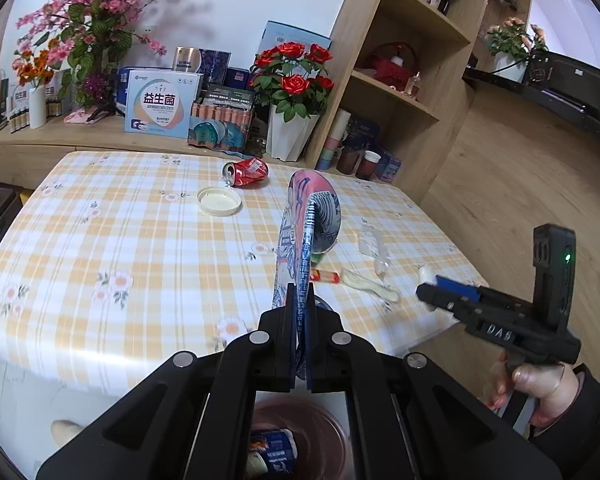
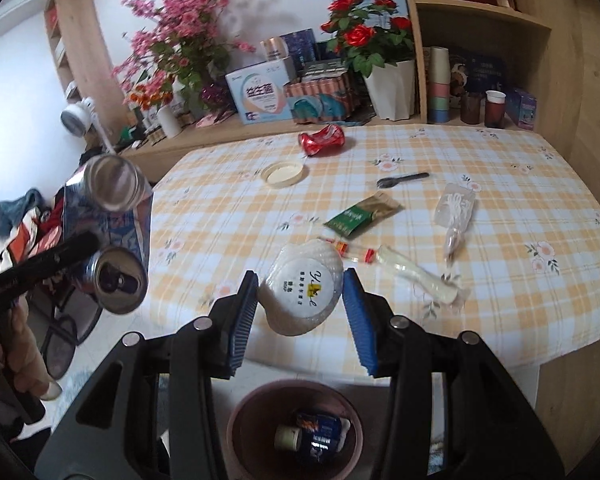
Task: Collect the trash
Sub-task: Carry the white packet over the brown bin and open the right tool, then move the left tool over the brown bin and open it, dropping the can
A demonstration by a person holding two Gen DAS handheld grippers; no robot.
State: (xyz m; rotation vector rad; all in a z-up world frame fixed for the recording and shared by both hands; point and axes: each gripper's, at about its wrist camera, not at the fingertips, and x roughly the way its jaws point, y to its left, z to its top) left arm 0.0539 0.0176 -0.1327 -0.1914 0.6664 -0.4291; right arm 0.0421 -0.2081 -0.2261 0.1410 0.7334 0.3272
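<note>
Position of the bin [image 2: 260,412] relative to both grippers governs the coming move: it stands on the floor at the near table edge, directly below and slightly behind the fingertips in each wrist view, so each load needs only to come back off the table before release.

Left gripper [image 1: 300,300] is fully closed, its fingers pinching a flattened blue-and-red can [image 1: 300,232] by the near rim; the can's long axis runs up and away from the fingers. In the right view this appears as crushed cans [image 2: 112,240] with two round ends showing (one can or two cannot be told).

Right gripper [image 2: 300,292] stands partly open, its blue pads closed on either side of a white round soap packet [image 2: 300,296], held clear above the tablecloth [image 2: 500,280].

Bin contents: a blue can [image 2: 320,436] and a small pale-capped bottle [image 2: 288,438].

Trash not yet collected on the table: a red crushed can [image 2: 322,140], a cream lid [image 2: 282,174], a black spoon [image 2: 402,179], a green sachet [image 2: 360,216], a clear bag [image 2: 456,212] and a slim wrapped item [image 2: 412,276]. All lie nearer the right gripper's side.
</note>
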